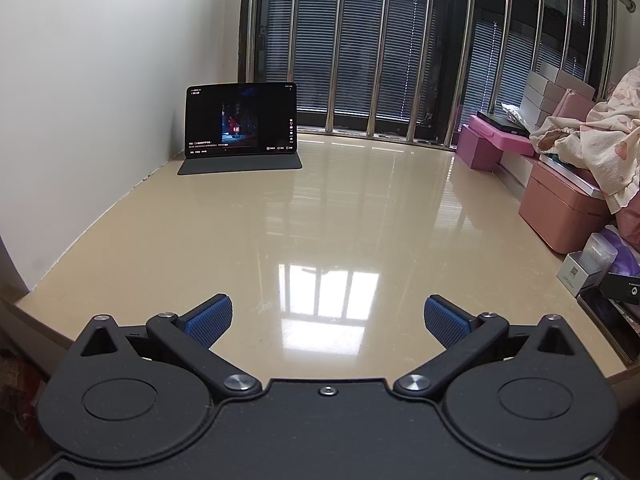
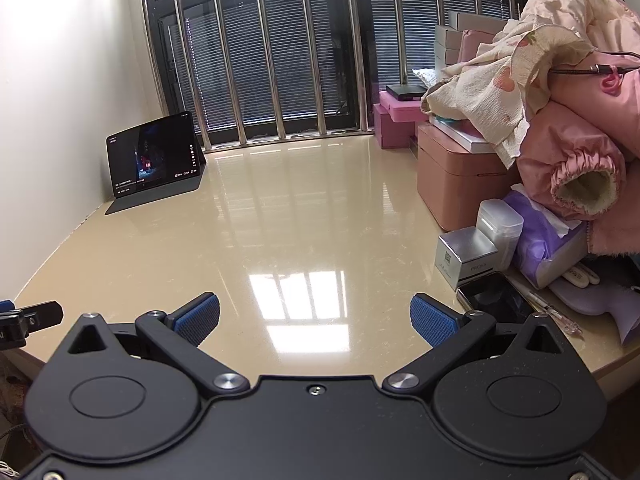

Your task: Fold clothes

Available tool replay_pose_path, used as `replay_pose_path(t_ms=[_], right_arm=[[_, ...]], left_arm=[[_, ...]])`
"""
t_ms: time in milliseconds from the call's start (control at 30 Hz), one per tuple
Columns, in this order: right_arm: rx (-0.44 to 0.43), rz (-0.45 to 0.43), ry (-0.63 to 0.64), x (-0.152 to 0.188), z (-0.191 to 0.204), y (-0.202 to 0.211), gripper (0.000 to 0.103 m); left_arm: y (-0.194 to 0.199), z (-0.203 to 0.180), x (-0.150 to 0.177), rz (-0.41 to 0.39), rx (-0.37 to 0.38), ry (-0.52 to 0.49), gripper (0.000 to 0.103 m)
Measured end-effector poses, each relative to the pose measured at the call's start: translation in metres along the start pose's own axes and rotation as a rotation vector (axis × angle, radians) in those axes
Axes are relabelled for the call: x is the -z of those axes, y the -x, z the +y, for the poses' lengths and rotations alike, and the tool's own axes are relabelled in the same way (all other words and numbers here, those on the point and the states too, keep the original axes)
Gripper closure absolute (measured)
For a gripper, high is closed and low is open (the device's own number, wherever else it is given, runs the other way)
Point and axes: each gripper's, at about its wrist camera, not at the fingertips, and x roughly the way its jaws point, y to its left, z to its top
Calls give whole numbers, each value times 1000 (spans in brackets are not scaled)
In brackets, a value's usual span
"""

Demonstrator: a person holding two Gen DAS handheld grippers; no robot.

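Both the left gripper (image 1: 328,320) and right gripper (image 2: 316,316) gape wide, empty, above a bare glossy beige surface (image 2: 280,220); the crumpled cream-and-pink clothes (image 2: 520,80) lie heaped at its right edge, so folding looks unstarted.

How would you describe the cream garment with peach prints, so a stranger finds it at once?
Look along the right side of the beige table, where boxes are stacked. On top lies the cream garment, crinkled, with peach prints. The pink padded jacket beside it is plain and has an elastic cuff.

Looks like a home, prob. a bedroom: glossy bay-window ledge (image 2: 280,220) w/ barred window (image 2: 280,48), propped tablet (image 2: 154,160), heaped pink clothes (image 2: 560,92), tissue pack (image 2: 548,236).
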Motion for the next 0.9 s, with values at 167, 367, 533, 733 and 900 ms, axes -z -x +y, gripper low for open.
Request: replay_pose_path(t_ms=[167, 367, 533, 733, 900], right_arm=[[5, -3, 1, 1, 0, 1, 0], [24, -16, -4, -7, -10, -2, 0], [70, -47, 0, -37, -33, -5, 1], [153, -92, 5, -96, -70, -8, 9], [242, -109, 37, -145, -96, -14, 9]], left_arm=[[0, 0, 0, 2, 0, -1, 0], [-5, -3, -5, -3, 8, -22, 0], [-11, -16, -19, -13, 37, -78, 0], [-23, -46, -41, -23, 162, -146, 0], [-38, -80, -64, -31, 276, -208, 0]])
